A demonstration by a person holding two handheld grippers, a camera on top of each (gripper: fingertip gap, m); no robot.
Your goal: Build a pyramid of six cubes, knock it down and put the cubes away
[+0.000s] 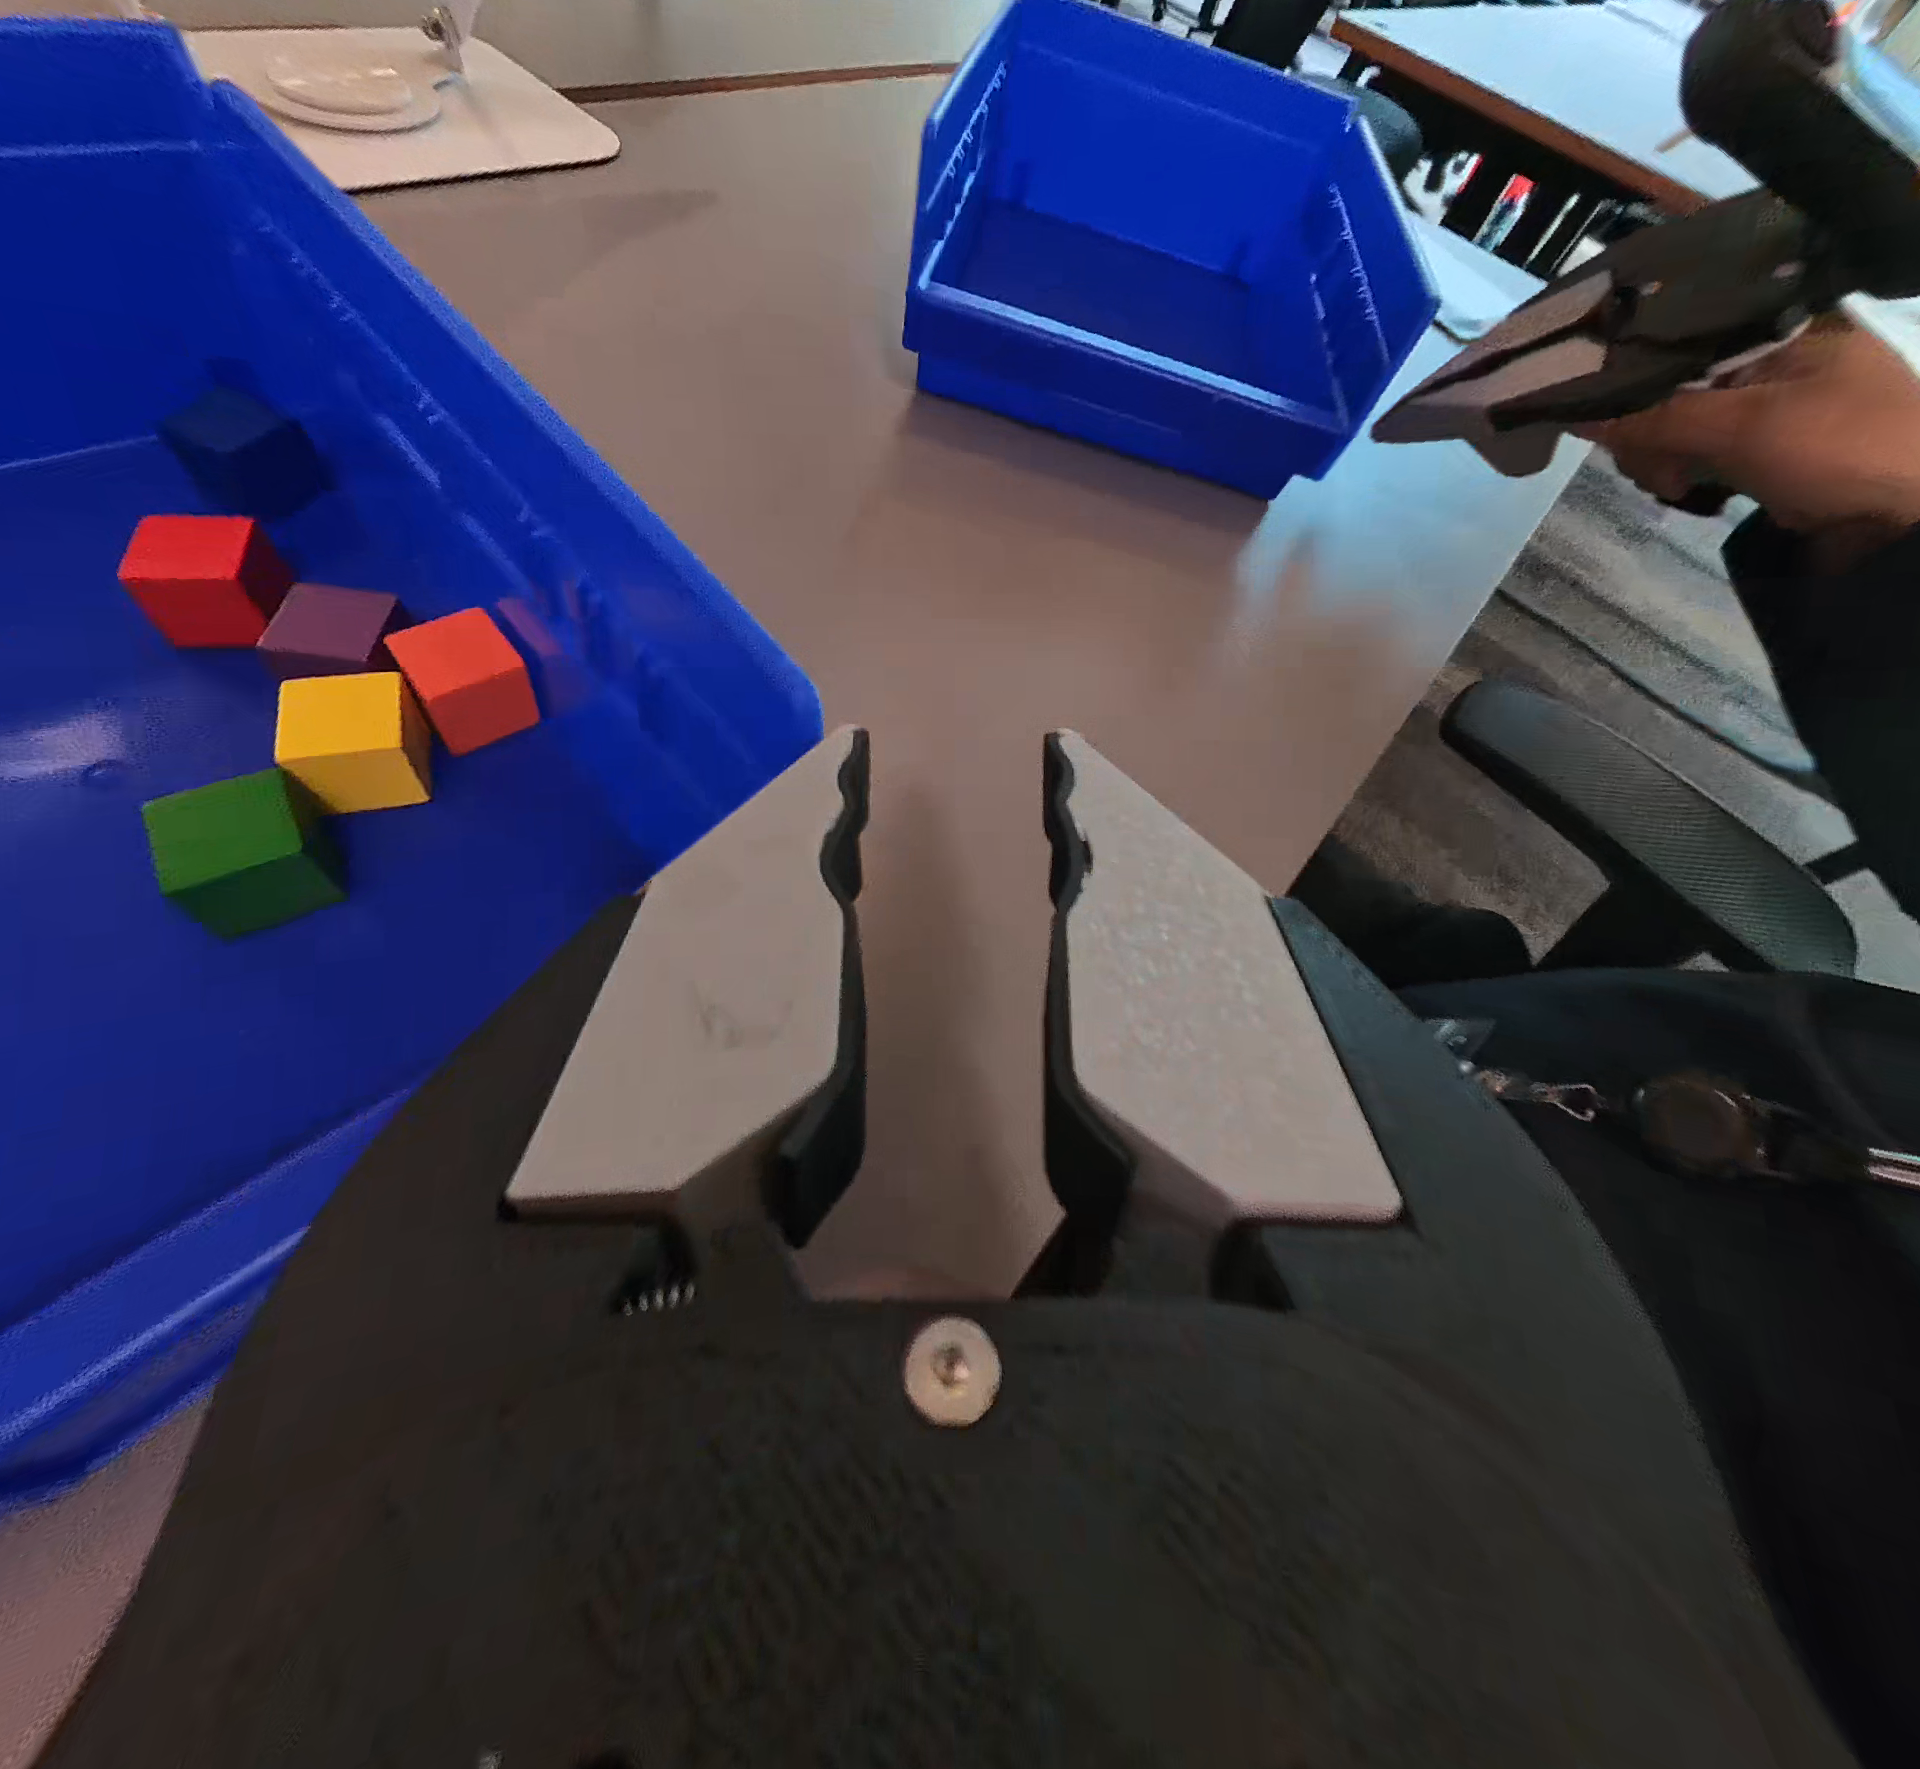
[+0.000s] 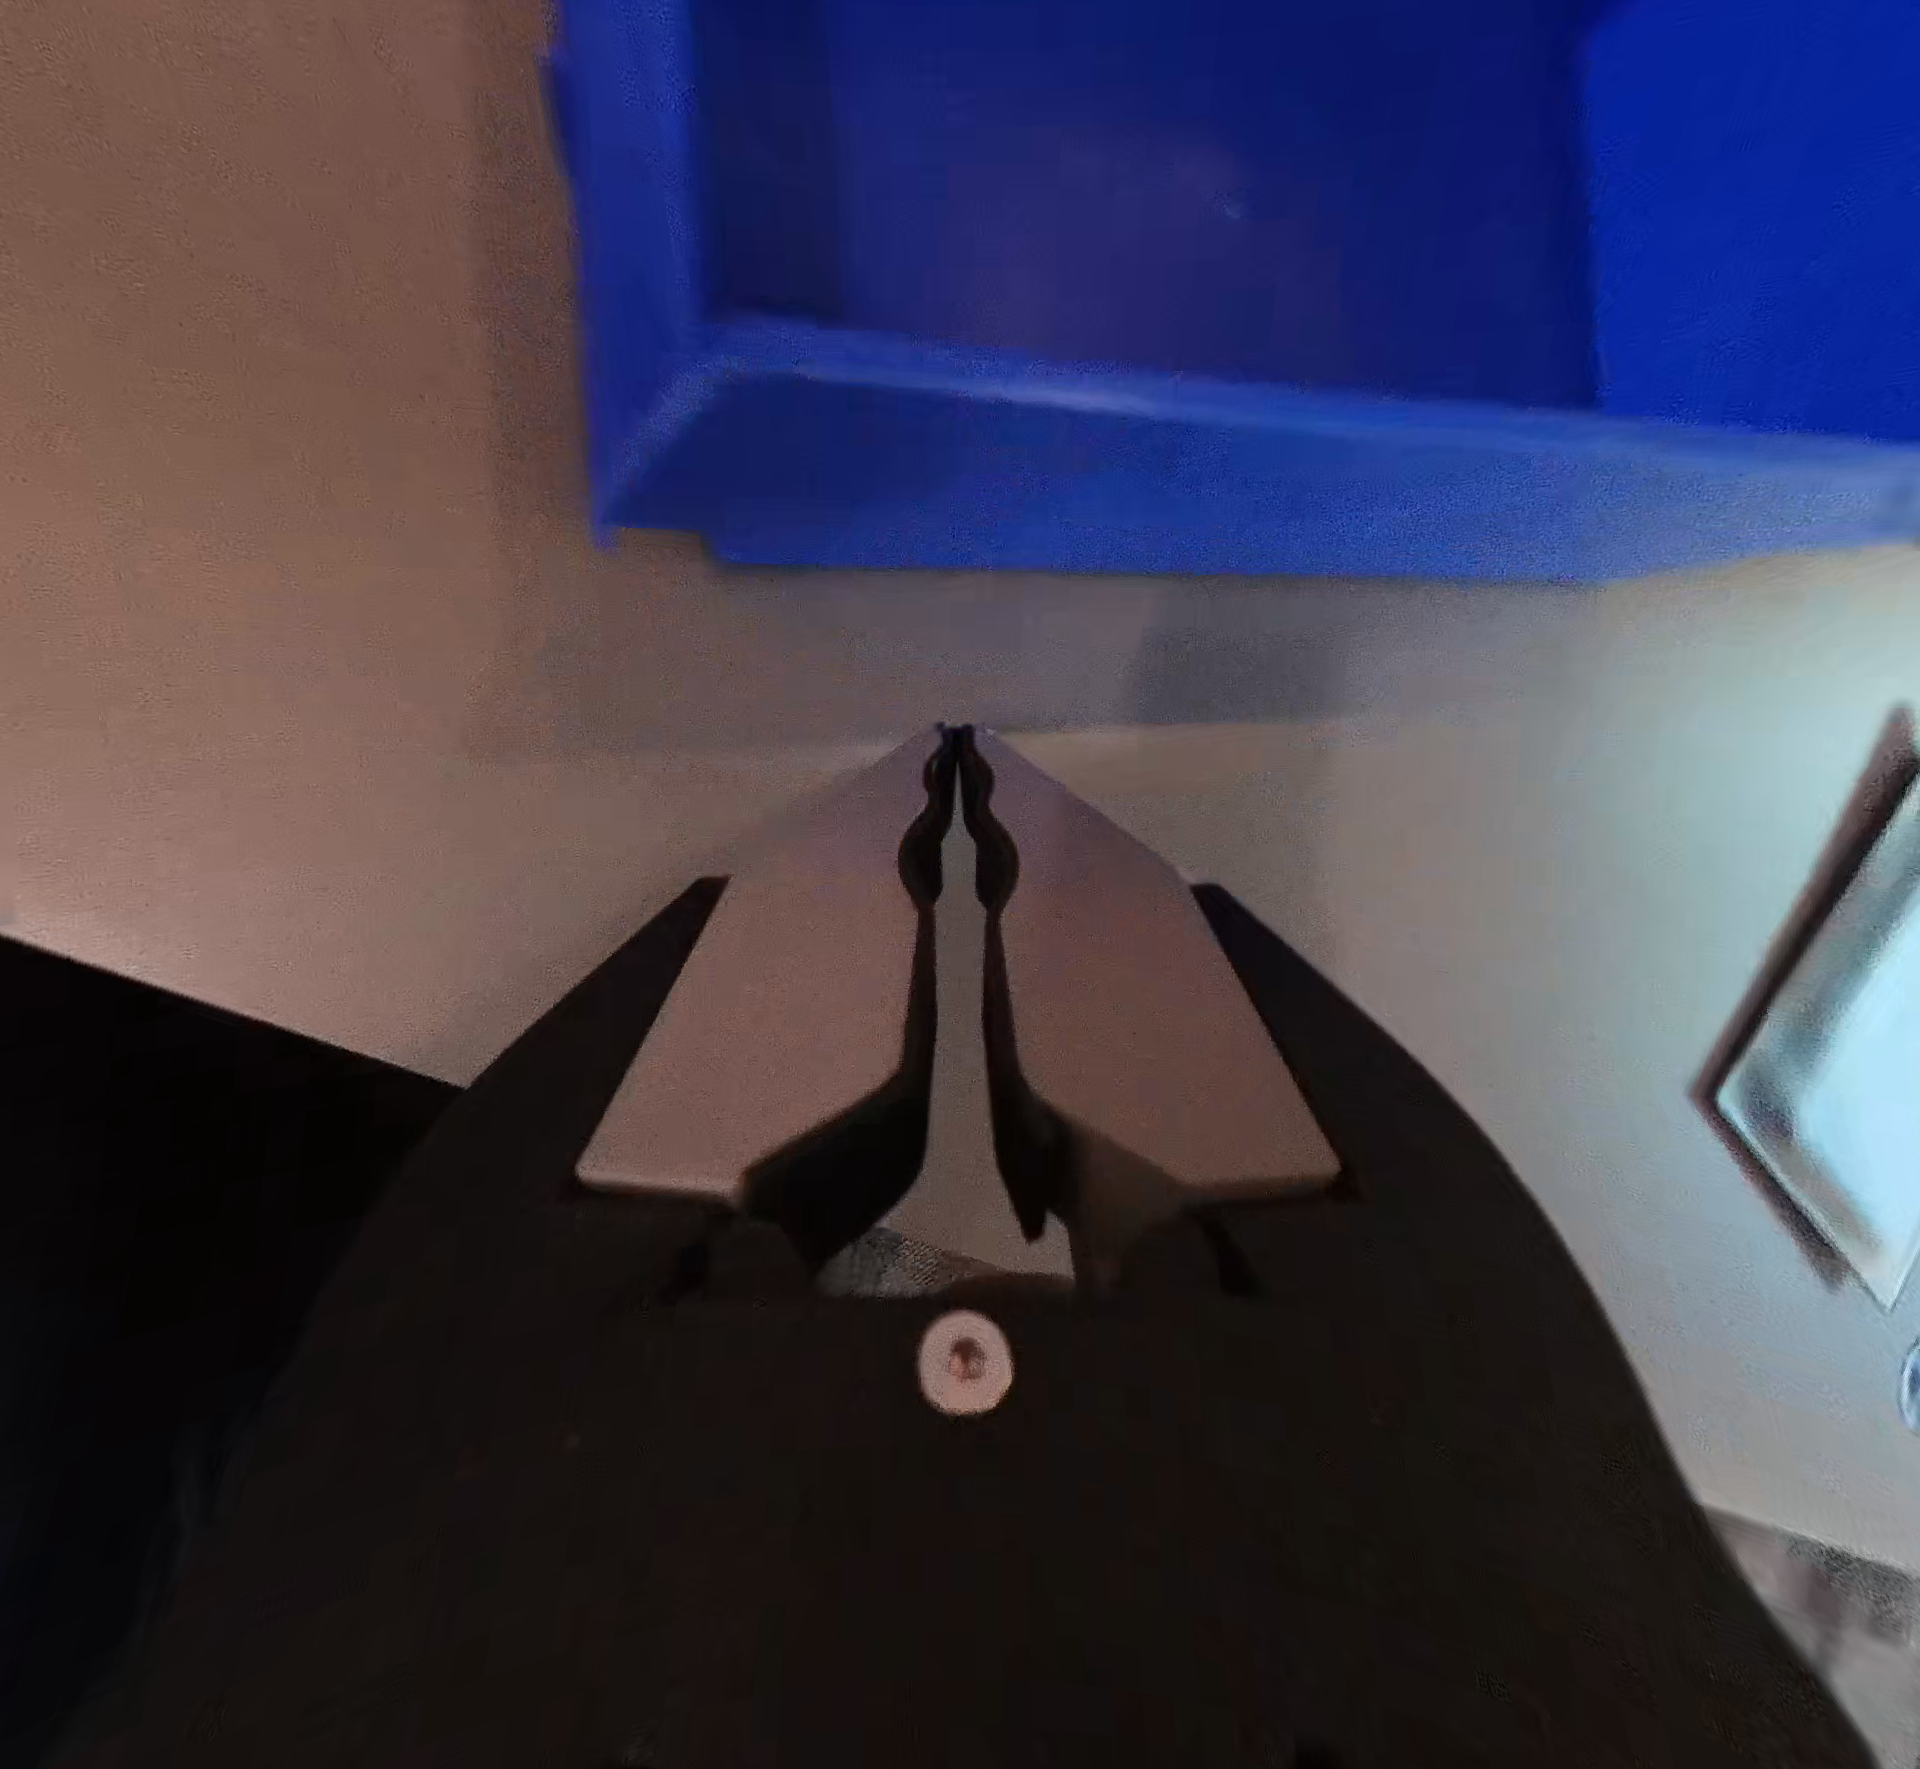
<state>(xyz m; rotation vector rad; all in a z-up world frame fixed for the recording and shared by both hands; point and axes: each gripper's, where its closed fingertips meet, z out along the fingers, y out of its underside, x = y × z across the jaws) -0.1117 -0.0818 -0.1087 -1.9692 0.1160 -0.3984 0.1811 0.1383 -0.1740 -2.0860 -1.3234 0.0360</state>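
left hand-held gripper (image 1: 954, 763) parted, empty, beside bin (image 1: 540, 576) of cubes (image 1: 353, 743); right hand-held gripper (image 2: 957, 732) closed, empty.

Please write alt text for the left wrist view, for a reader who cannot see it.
Six coloured cubes lie in a large blue bin at the left, beside the open, empty left gripper. Farther along the grey table stands an empty smaller blue bin, with the shut right gripper at its right.

6 cubes (image 1: 312, 670) in left bin (image 1: 582, 514), right bin (image 1: 1143, 369) empty.
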